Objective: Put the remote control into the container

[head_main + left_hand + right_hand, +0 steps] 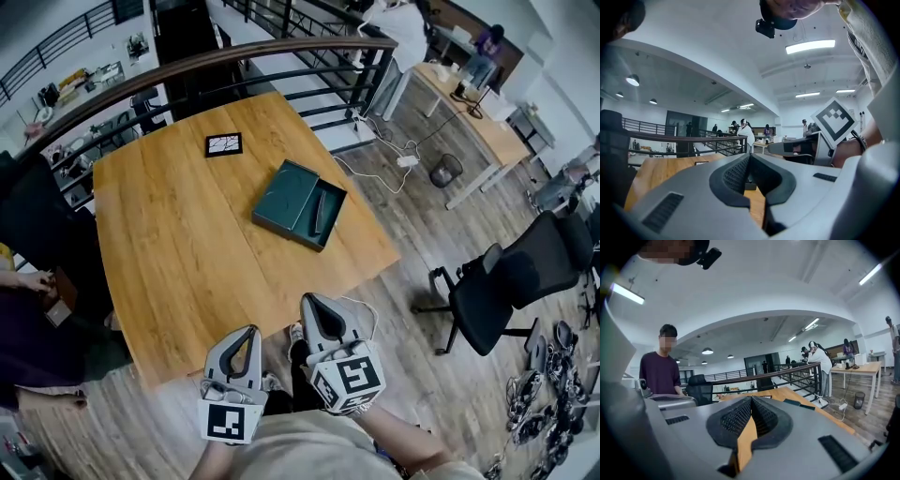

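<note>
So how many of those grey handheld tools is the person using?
2. The left grey handheld tool and the right grey handheld tool are side by side, just short of the light wooden table, both shut and empty.

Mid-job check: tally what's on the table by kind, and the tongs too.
Teal container: 1
Remote control, inside the container: 1
Black-framed card: 1
Tongs: 2, left tongs and right tongs
Total: 5

The left tool [249,332] and right tool [309,302] are held side by side, low near the body, jaws closed tip to tip.
</note>
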